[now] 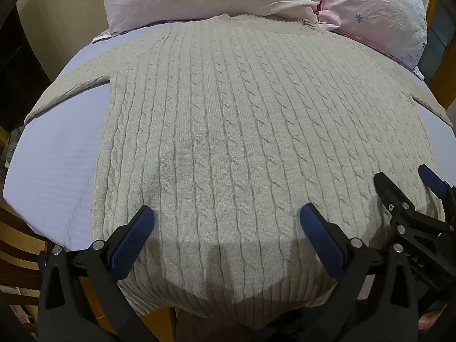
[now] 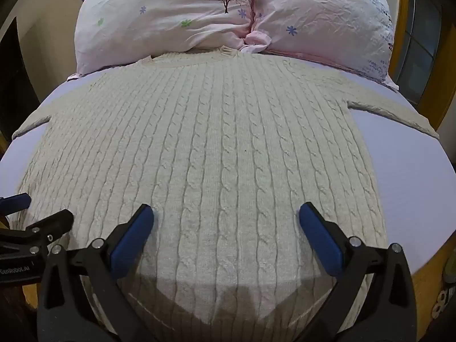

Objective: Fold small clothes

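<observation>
A cream cable-knit sweater (image 1: 228,119) lies flat and spread out on a pale lilac bed sheet (image 1: 57,156), neck toward the pillows, sleeves stretched out to both sides. It also fills the right wrist view (image 2: 222,154). My left gripper (image 1: 226,216) is open and empty, hovering over the sweater's hem near its left half. My right gripper (image 2: 226,215) is open and empty over the hem's right half; it also shows at the right edge of the left wrist view (image 1: 404,182). The left gripper's fingers (image 2: 42,222) show at the left edge of the right wrist view.
Two pink flowered pillows (image 2: 176,20) lie against the sweater's neck at the far end. A wooden bed frame (image 1: 22,245) edges the mattress at the near left and right (image 2: 427,282). The sheet (image 2: 413,171) lies bare beside the sweater.
</observation>
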